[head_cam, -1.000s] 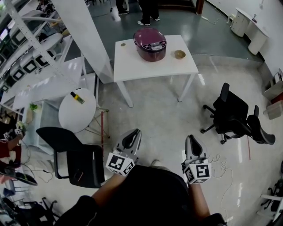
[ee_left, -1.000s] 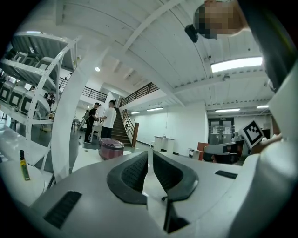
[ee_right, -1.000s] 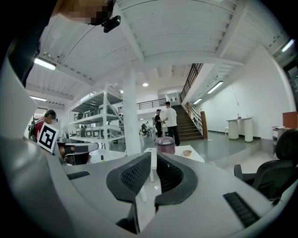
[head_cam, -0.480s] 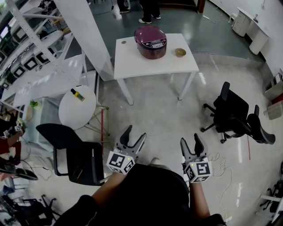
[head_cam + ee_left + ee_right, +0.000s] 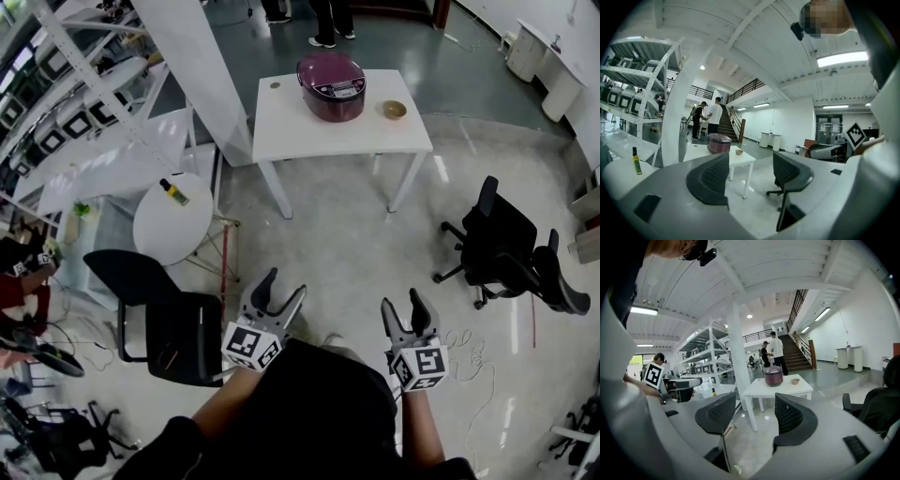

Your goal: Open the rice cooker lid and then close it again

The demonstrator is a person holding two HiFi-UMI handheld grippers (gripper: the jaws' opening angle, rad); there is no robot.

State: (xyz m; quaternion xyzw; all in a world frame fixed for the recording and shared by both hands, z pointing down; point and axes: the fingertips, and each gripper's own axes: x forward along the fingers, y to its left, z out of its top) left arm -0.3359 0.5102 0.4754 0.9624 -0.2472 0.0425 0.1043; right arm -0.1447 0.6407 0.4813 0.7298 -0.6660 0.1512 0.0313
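The maroon rice cooker [image 5: 332, 86] stands with its lid down on a white square table [image 5: 291, 131] far ahead, well beyond both grippers. It shows small in the left gripper view [image 5: 719, 143] and in the right gripper view [image 5: 773, 376]. My left gripper [image 5: 284, 286] is held low in front of my body; its jaws have just opened and nothing is between them [image 5: 750, 173]. My right gripper [image 5: 401, 302] is beside it, its jaws likewise just opened and empty [image 5: 752, 416]. Both point toward the table.
A small bowl [image 5: 394, 110] sits right of the cooker. A round white table [image 5: 159, 234] with a bottle [image 5: 174, 191] and a black chair [image 5: 178, 337] stand to my left. An office chair [image 5: 506, 248] is at the right. A white pillar [image 5: 202, 66] rises left of the table.
Both grippers went from shut to open. Both hands sank a little toward my body.
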